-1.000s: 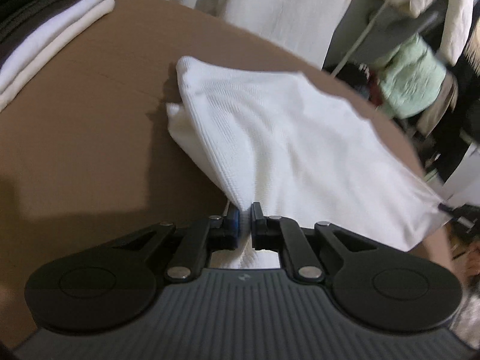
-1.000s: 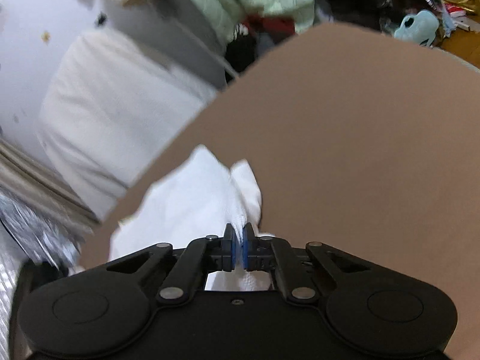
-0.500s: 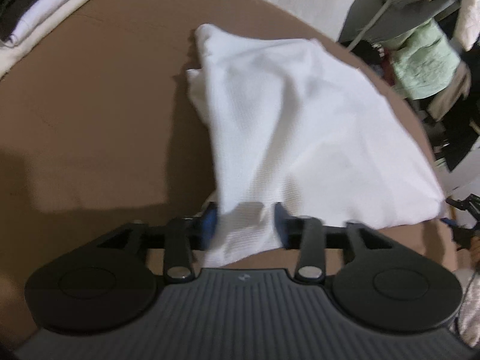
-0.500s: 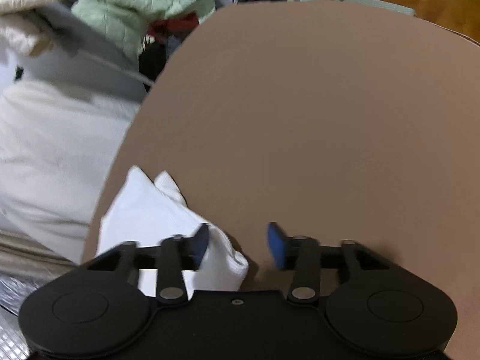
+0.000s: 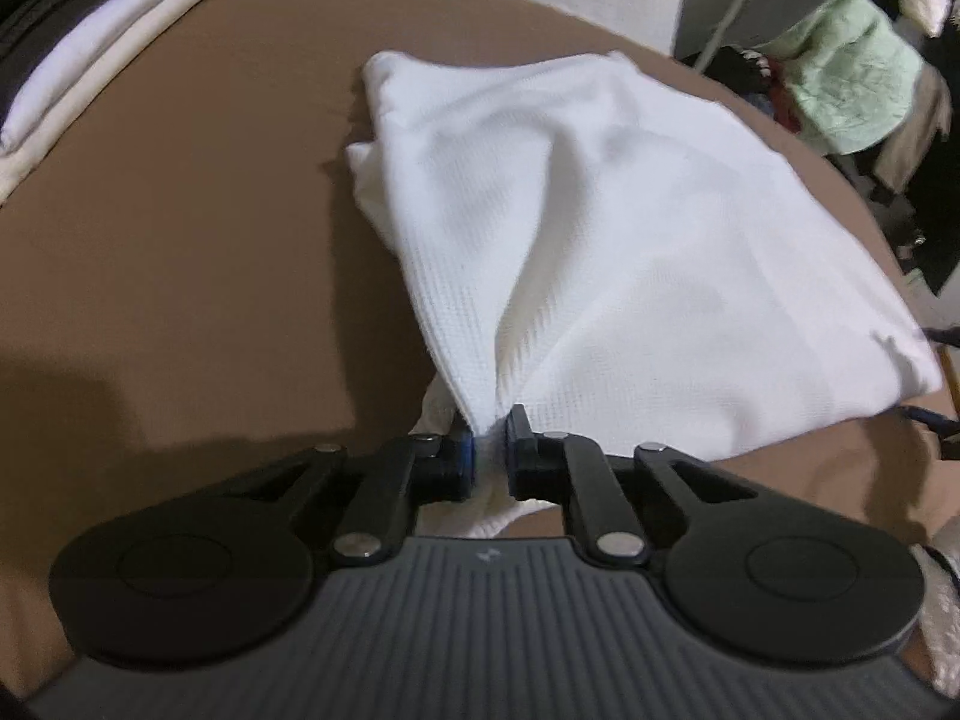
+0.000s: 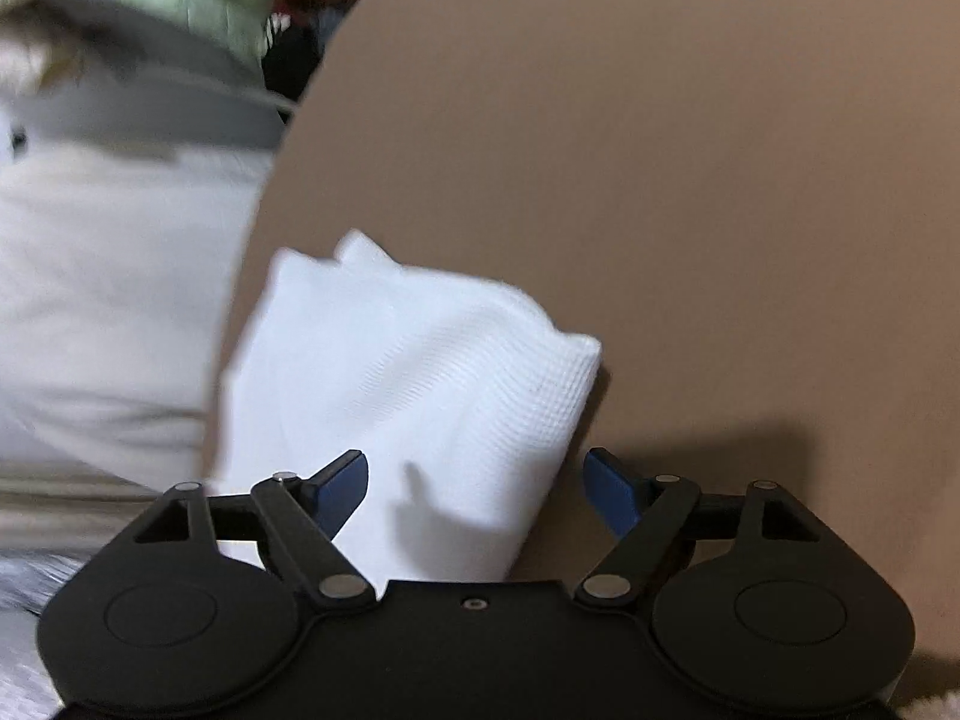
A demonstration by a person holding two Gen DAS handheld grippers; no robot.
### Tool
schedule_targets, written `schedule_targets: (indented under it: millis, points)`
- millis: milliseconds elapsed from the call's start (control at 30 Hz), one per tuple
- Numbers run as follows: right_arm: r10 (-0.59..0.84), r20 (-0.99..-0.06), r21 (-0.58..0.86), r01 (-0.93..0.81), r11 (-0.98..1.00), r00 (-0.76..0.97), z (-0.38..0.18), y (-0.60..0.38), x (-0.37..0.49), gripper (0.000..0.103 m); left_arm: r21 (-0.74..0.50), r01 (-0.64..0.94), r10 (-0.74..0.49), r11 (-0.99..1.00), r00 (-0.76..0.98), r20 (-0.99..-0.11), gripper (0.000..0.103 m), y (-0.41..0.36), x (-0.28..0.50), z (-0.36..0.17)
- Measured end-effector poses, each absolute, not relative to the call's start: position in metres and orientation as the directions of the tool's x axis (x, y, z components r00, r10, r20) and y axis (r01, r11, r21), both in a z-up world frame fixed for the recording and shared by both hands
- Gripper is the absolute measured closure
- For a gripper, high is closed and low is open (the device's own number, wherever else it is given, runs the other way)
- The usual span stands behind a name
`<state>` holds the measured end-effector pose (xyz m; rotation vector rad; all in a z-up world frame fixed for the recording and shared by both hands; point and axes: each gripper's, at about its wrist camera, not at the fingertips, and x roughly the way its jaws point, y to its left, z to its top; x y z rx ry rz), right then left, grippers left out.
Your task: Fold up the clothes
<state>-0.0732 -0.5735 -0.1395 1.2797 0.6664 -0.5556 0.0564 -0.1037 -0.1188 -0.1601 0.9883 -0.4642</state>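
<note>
Pinching white garment [image 5: 630, 228], left gripper [image 5: 492, 450] jaws clamp; right gripper [image 6: 474, 480] jaws, seemingly untouching, are opening.

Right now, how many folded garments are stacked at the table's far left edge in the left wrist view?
3 at least: a white one on top, a cream one beneath it, and a dark one behind them. The frame edge cuts the stack, so more may be hidden.

Black linkage grippers, silver pivot screws, blue-padded fingers [image 6: 336, 489], ribbed grey housing.
</note>
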Motion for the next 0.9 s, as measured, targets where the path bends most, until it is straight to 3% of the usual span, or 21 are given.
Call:
schedule_targets:
  millis: [33, 67, 100, 200, 267, 333, 433, 533, 667, 833, 900]
  points:
    - [-0.036, -0.731, 0.654, 0.715, 0.246, 0.681, -0.143, -0.572, -0.064, 0.032, -0.349, 0.302, -0.457, 0.887, 0.468, -0.756, 0.096, -0.101, 0.056, -0.116]
    - [-0.044, -0.725, 0.648, 0.702, 0.295, 0.687, -0.144, -0.573, -0.059, 0.078, -0.357, 0.301, -0.464, 0.884, 0.475, -0.748, 0.096, -0.098, 0.055, -0.112]
    - [-0.047, -0.72, 0.636, 0.685, 0.355, 0.693, -0.138, -0.575, -0.054, 0.088, -0.376, 0.296, -0.477, 0.878, 0.477, -0.738, 0.096, -0.093, 0.054, -0.108]
    - [-0.14, -0.616, 0.635, 0.594, 0.494, 0.775, -0.097, -0.565, -0.068, 0.091, -0.469, 0.275, -0.543, 0.84, 0.463, -0.701, 0.097, -0.072, 0.052, -0.097]
    - [-0.211, -0.595, 0.58, 0.595, 0.556, 0.776, -0.08, -0.558, -0.075, 0.091, -0.52, 0.273, -0.587, 0.809, 0.411, -0.697, 0.098, -0.061, 0.052, -0.099]
    - [-0.241, -0.646, 0.524, 0.65, 0.551, 0.724, -0.084, -0.563, -0.075, 0.09, -0.513, 0.27, -0.579, 0.815, 0.333, -0.744, 0.099, -0.063, 0.051, -0.116]
    - [-0.17, -0.753, 0.529, 0.739, 0.417, 0.635, -0.113, -0.585, -0.071, 0.086, -0.391, 0.318, -0.475, 0.864, 0.251, -0.844, 0.099, -0.084, 0.044, -0.141]
    - [-0.172, -0.742, 0.547, 0.733, 0.404, 0.648, -0.117, -0.592, -0.072, 0.089, -0.336, 0.373, -0.45, 0.865, 0.282, -0.847, 0.099, -0.092, 0.039, -0.13]
    - [-0.248, -0.645, 0.498, 0.644, 0.581, 0.723, -0.082, -0.57, -0.08, 0.092, -0.384, 0.388, -0.508, 0.838, 0.298, -0.808, 0.1, -0.083, 0.029, -0.12]
    - [-0.204, -0.795, 0.407, 0.752, 0.519, 0.572, -0.114, -0.59, -0.065, 0.088, -0.314, 0.429, -0.441, 0.847, 0.237, -0.866, 0.1, -0.093, 0.026, -0.13]
    - [-0.205, -0.811, 0.392, 0.769, 0.505, 0.548, -0.118, -0.593, -0.065, 0.087, -0.29, 0.447, -0.422, 0.846, 0.231, -0.877, 0.099, -0.096, 0.029, -0.129]
